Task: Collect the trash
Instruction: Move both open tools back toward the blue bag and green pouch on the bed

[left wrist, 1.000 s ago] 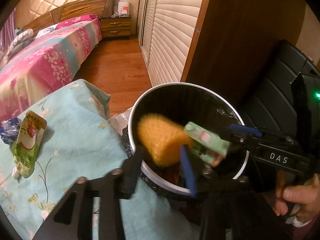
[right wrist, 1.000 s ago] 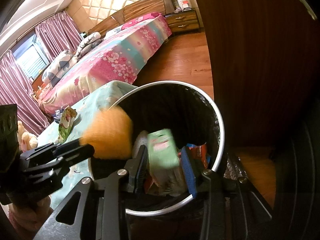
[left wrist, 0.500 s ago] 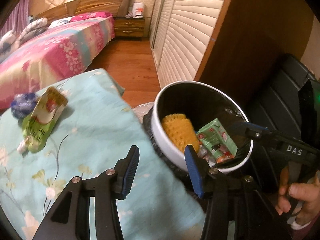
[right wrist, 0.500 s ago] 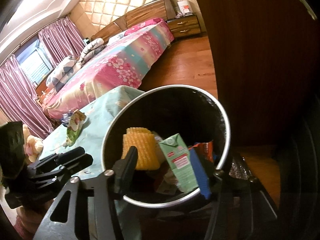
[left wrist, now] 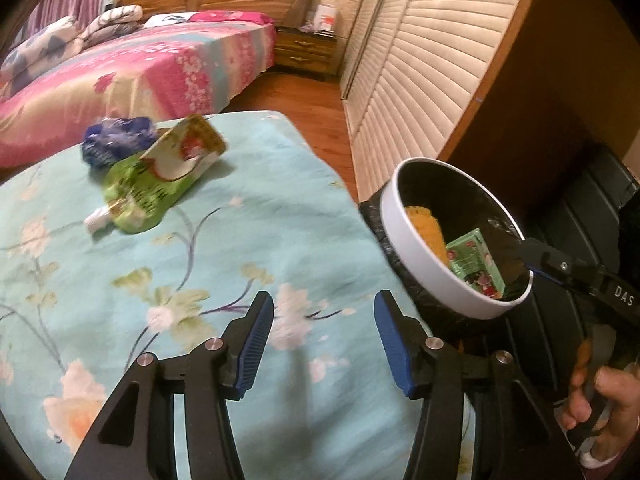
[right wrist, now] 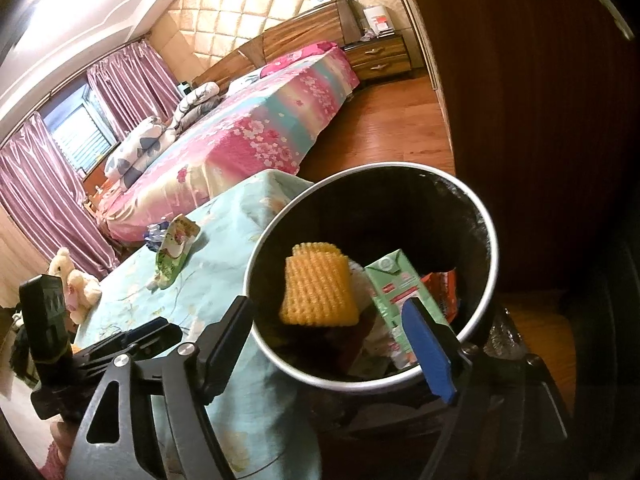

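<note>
Both tongs are opening and empty: the right tongs point(right wrist: 336, 320) over the bin point(right wrist: 494, 248), the left tongs point(left wrist: 324, 344) beside it above the worktop point(left wrist: 240, 248). In the bin lie a yellow sponge point(right wrist: 316, 290) and a green carton point(right wrist: 396, 292).

From the left wrist we look down across the flowered cloth point(left wrist: 240, 248), bin point(left wrist: 416, 256) at three o'clock; the right wrist hangs close over that bin point(right wrist: 494, 248).

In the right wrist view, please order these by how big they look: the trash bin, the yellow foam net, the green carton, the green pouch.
1. trash bin
2. yellow foam net and green carton: look alike, carton partly hidden
3. green pouch, though it lies farther away
</note>
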A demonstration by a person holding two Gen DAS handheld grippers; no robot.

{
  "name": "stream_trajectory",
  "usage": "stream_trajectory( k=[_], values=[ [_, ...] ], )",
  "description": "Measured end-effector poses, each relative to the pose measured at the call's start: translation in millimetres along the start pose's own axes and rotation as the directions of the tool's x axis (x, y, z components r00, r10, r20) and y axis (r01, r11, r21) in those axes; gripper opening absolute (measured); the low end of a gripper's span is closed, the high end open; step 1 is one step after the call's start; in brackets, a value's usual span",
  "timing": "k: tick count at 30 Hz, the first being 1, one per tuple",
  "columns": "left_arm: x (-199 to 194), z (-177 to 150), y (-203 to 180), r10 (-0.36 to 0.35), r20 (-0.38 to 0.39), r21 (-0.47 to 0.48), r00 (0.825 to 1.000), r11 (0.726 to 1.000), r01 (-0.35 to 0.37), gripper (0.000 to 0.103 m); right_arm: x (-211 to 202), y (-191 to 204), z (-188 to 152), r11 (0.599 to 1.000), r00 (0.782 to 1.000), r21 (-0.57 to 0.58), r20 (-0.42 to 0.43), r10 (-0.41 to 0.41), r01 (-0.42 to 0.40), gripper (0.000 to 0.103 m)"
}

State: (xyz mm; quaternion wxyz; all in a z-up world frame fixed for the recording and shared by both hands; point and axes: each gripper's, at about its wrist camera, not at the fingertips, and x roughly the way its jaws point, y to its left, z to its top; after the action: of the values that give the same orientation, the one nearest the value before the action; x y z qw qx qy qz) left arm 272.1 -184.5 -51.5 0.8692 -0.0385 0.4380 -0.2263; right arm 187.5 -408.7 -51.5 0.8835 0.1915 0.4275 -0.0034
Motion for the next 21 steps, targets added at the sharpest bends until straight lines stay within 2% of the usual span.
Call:
stream_trajectory(
  k=[8,21],
  values=[
    [-22.3,-8.4,18.0,0.057,0.037,-0.015,0.998,0.998,-0.056,0.058,-0.3,20.3,-6.3,0.999,0.999,-0.015,0.007,0.034,-0.034,0.083],
    [-47.2,-27.9,64.1,0.119,0.049,-0.106,0.992,0.988,-0.114,0.059,16.7,74.5,-17.5,0.99,0.993,-0.083,-0.031,0.114,-0.116,0.086]
  ],
)
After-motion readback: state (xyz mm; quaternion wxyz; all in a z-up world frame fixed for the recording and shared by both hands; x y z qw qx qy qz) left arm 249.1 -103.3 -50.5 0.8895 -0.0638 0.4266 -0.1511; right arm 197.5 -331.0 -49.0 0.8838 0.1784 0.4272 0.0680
